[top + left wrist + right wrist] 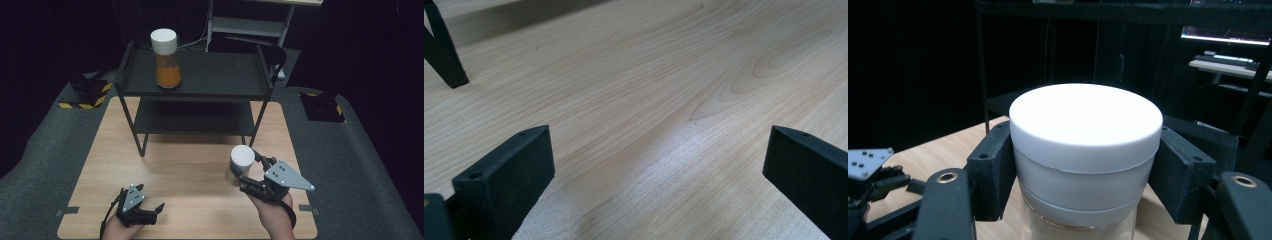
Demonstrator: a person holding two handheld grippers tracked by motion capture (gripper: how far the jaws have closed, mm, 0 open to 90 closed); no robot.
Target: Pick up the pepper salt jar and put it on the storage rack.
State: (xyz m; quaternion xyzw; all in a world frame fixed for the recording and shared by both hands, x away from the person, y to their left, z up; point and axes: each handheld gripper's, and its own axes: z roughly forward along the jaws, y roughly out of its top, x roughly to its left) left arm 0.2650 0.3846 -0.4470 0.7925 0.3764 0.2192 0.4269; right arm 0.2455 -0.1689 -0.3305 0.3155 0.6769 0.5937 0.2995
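Note:
A jar with a white lid [241,159] is upright over the right part of the wooden table, and my right gripper [245,172] is shut on it just below the lid. In the right gripper view the white-lidded jar [1083,145] sits between both black pads [990,172], with pale contents showing at the bottom. A second jar [166,57] holding orange powder, also white-lidded, stands on the top shelf of a black rack [200,75], toward its left. My left gripper [152,212] rests open low near the table's front left, with bare wood [649,115] between its jaws.
The black rack stands on the far half of the wooden table [185,165] and has a lower shelf [195,117]; one of its legs [444,55] appears in the left gripper view. Grey floor mats surround the table. Yellow-black striped blocks [85,95] lie on the floor.

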